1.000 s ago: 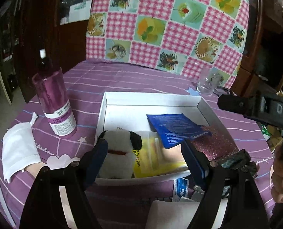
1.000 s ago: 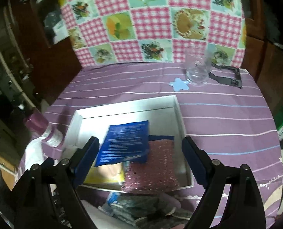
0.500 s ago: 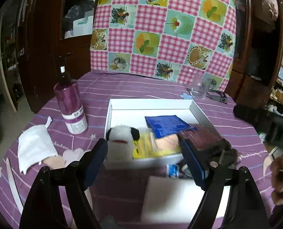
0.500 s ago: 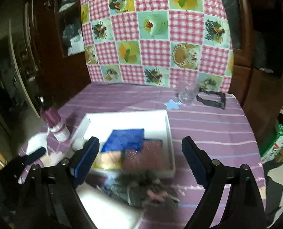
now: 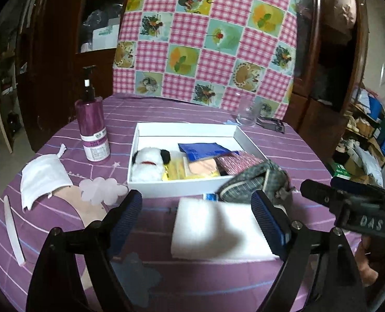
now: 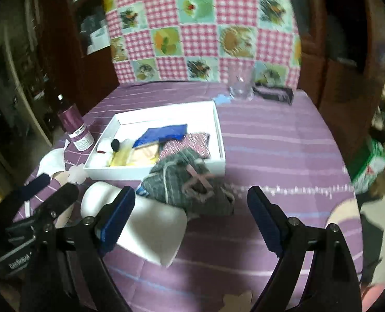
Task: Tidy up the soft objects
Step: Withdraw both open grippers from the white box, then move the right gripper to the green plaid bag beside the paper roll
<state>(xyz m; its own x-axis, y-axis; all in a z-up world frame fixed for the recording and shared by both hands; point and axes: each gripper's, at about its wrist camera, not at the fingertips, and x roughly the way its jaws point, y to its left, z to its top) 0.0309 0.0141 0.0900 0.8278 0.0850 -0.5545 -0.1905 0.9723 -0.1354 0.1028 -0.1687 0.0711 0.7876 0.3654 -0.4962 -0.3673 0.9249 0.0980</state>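
A white box (image 5: 140,136) (image 6: 219,135) on the purple table holds a plush dog (image 5: 149,163) (image 6: 102,153), a yellow packet (image 5: 176,171), a blue pouch (image 5: 202,149) (image 6: 166,132) and a pink glitter pad (image 5: 237,161) (image 6: 196,143). A grey checked pouch (image 5: 254,182) (image 6: 189,182) lies against the box's near right corner. A white foam block (image 5: 218,231) (image 6: 150,231) lies in front of it. My left gripper (image 5: 196,217) is open above the foam. My right gripper (image 6: 191,215) is open and empty, just short of the grey pouch.
A purple pump bottle (image 5: 92,127) (image 6: 75,127) stands left of the box. A white cloth (image 5: 43,178) and a pink cloud cutout (image 5: 101,187) lie at the left. A glass (image 5: 245,114) (image 6: 240,85) and a black clip (image 6: 274,93) sit at the far edge.
Both grippers have pulled back and up from the box, both still open. The foam block and grey pouch have come into fuller view in front of the box.
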